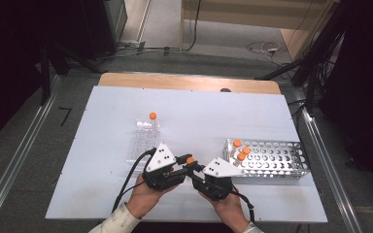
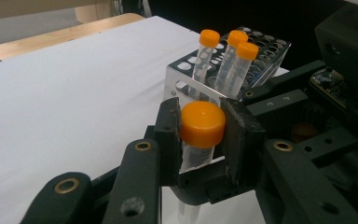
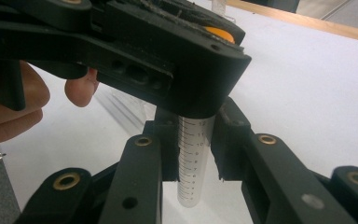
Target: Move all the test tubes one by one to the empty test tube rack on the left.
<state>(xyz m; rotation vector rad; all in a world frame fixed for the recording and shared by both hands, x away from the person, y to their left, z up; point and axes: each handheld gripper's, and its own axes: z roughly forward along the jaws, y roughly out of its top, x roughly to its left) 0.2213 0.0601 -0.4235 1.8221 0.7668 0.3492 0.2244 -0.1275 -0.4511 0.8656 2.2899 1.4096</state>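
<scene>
High view first: both of the person's hands meet just in front of the perforated metal tube rack (image 1: 272,158), near the front edge of the white table top (image 1: 102,160). Between them stands a clear graduated plastic tube with an orange screw cap (image 1: 190,160), just left of that rack's near-left corner. The left gripper (image 1: 182,162) is clenched on the orange cap; in the left gripper view its two black pads sit flat against the cap's sides (image 2: 202,124). The right gripper (image 1: 194,171) clasps the tube's clear body lower down, and in the right gripper view the printed scale (image 3: 193,154) shows between its pads, with the tube roughly upright. Three more orange-capped tubes (image 1: 240,149) stand in the rack's left end, leaning slightly. Well to the left of the rack lies a clear plastic tray (image 1: 143,141) holding one more orange-capped tube (image 1: 152,116) at its far end.
</scene>
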